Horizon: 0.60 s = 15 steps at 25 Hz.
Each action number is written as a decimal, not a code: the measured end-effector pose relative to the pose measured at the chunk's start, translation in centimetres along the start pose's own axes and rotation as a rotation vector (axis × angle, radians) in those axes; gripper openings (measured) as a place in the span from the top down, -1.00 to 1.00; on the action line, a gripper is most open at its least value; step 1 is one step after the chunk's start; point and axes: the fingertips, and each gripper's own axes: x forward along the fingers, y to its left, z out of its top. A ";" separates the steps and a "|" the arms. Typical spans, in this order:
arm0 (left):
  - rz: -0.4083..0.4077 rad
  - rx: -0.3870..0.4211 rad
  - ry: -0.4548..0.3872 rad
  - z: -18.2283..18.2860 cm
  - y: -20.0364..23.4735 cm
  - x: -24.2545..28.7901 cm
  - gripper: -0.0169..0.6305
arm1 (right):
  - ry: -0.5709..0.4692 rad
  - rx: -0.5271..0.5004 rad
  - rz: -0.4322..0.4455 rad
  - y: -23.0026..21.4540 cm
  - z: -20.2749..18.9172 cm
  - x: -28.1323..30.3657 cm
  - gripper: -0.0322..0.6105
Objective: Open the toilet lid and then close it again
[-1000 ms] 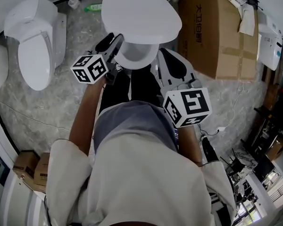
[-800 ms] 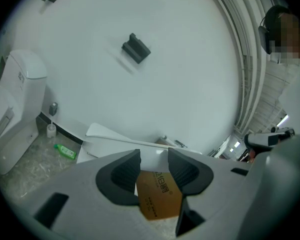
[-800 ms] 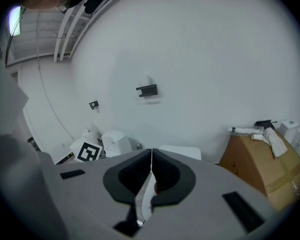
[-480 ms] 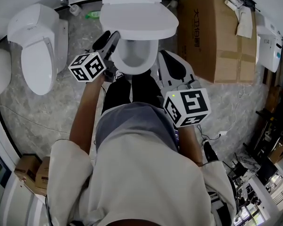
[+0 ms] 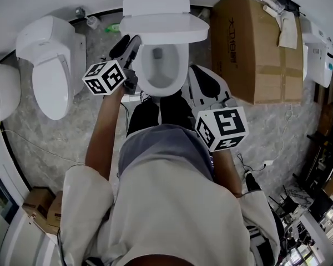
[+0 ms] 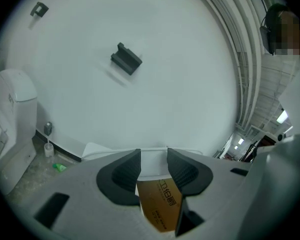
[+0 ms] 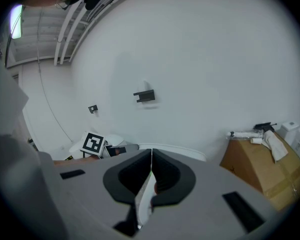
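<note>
Toilet lid point(image 5: 164, 27) is raised. It's a white oval slab, seen almost edge-on at 12 o'clock in the head view, standing in front of the tank point(image 5: 155, 3). Can't tell if it touches the tank. Bowl point(image 5: 162, 65) is fully exposed below it, with a white rim and a dark drain at the bottom.

Left gripper point(image 6: 153, 154) is at 11 o'clock of the bowl, at the lid's left edge. Jaws are spread and have just been closing a little. The lid's white edge shows in the gap at the tips, but the pads aren't pressing on it. The brown cardboard box point(image 5: 261, 49) shows through the gap lower down.

Right gripper point(image 7: 151, 153) is at 4 o'clock of the bowl, clear of the toilet. Jaws are pressed together, tips touching, nothing pinched.

Second toilet point(image 5: 53, 65), lid down, sits at 9 o'clock of the main one, well apart. The box is at 3 o'clock, just beside it. Both stand on the grey stone-pattern floor point(image 5: 39, 143).
</note>
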 end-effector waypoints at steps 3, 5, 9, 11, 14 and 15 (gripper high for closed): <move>0.001 0.003 -0.012 1.1 0.0 0.6 0.45 | -0.008 0.004 -0.003 -0.5 0.5 0.0 0.87; 0.003 0.005 -0.022 1.8 0.1 1.0 0.46 | -0.012 0.005 -0.005 -0.8 0.8 0.0 0.86; 0.004 0.016 -0.036 3.0 0.1 1.7 0.46 | -0.020 0.005 -0.011 -1.6 1.1 0.0 0.87; 0.006 0.022 -0.042 3.7 0.2 2.1 0.47 | -0.022 0.005 -0.013 -1.8 1.3 0.0 0.87; 0.009 0.027 -0.053 4.7 0.2 2.8 0.49 | -0.023 0.005 -0.016 -2.4 1.7 0.0 0.87; 0.010 0.028 -0.058 5.0 0.2 3.0 0.49 | -0.023 0.005 -0.016 -2.6 1.8 0.1 0.87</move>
